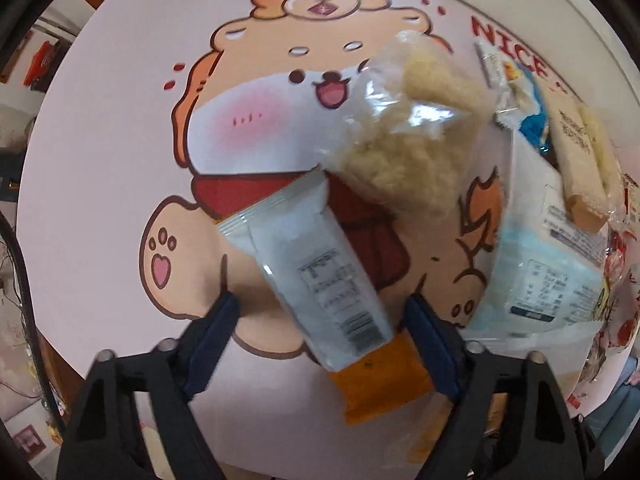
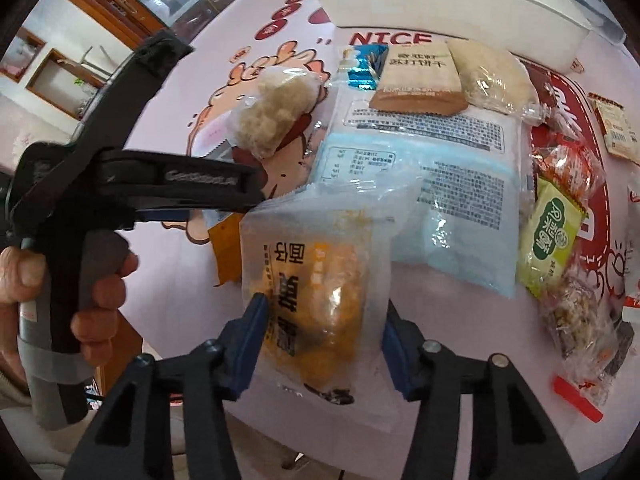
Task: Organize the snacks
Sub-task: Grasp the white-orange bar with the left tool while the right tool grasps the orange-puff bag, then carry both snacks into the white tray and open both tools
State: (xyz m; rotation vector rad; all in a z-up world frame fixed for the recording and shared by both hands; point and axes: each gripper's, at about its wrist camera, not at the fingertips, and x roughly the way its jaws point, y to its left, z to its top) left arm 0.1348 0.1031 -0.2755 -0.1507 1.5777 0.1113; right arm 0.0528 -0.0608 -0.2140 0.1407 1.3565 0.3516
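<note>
One "NICE" in red on tablecloth (image 2: 248, 288)

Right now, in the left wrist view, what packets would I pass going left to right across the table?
White-and-orange packet between the left gripper's open fingers → clear bag of pale puffed snack → large pale blue packet → beige cracker packet.

A white-backed snack packet (image 1: 320, 276) with an orange end is seen lying slantwise on the worktop, a clear bag of pale crumbly pieces (image 1: 408, 128) resting at its upper end. A translucent packet of yellow snacks (image 2: 316, 292) is seen in front of two pale blue packs (image 2: 436, 200), with a brown cracker packet (image 2: 416, 76) laid on them.
</note>
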